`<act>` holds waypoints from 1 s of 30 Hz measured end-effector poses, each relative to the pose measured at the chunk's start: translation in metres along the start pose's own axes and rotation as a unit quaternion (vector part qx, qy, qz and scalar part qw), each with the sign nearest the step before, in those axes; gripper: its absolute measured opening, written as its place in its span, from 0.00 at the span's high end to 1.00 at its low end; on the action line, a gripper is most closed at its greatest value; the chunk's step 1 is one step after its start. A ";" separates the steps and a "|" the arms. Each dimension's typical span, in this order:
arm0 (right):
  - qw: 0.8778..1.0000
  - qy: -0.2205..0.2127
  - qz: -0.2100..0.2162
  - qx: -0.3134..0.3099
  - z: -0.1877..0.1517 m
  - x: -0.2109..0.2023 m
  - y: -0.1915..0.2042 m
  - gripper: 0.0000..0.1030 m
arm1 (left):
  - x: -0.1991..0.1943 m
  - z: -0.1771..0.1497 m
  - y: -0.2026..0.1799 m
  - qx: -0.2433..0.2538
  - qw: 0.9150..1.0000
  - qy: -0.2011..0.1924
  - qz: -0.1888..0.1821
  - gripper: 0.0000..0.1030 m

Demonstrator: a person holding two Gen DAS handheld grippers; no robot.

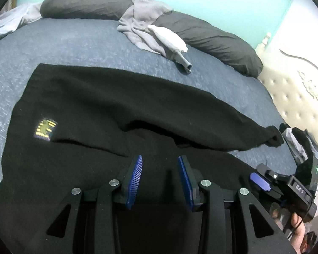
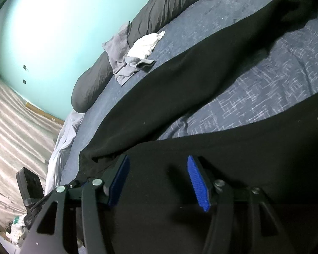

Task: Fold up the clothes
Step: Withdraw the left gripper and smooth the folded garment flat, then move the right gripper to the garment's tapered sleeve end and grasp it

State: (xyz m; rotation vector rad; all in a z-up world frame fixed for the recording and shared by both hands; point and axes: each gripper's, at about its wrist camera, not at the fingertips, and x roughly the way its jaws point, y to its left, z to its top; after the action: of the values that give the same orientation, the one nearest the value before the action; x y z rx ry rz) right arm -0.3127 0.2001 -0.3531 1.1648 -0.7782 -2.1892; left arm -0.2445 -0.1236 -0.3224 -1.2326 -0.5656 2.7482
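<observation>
Two claws, left claw [image 1: 160,180] and right claw [image 2: 159,182], hover open above the black knitted sweater [image 1: 99,97] on the bed; better pinch its near hem evenly.

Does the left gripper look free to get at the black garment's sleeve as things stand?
Probably yes. The left gripper hovers open over the black garment, nothing between it and the sleeve.

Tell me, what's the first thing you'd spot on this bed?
A big black garment spreads across the blue bedspread, with a small yellow patch near one edge. Behind it, grey clothes and a white cloth lie heaped against the dark pillows.
</observation>
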 end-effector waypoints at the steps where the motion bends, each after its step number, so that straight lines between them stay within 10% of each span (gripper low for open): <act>1: 1.000 -0.001 -0.006 -0.006 0.002 -0.002 0.001 0.43 | 0.000 0.001 0.001 -0.002 1.000 -0.002 0.000 0.63; 11: 0.989 -0.004 -0.079 -0.126 0.072 -0.010 0.030 0.42 | 0.002 0.013 0.011 -0.027 0.999 -0.015 -0.007 0.63; 22: 0.918 0.140 -0.165 -0.331 0.138 0.081 0.066 0.42 | 0.002 0.017 0.022 -0.052 0.998 -0.019 -0.015 0.63; 30: 0.877 0.167 -0.197 -0.405 0.142 0.124 0.070 0.45 | 0.004 0.017 0.028 -0.059 0.998 -0.018 -0.016 0.63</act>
State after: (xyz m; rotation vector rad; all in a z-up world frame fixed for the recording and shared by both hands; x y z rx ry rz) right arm -0.4816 0.1003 -0.3064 1.2275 0.5453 -2.1504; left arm -0.2573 -0.1534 -0.3247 -1.1885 -0.7556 2.7512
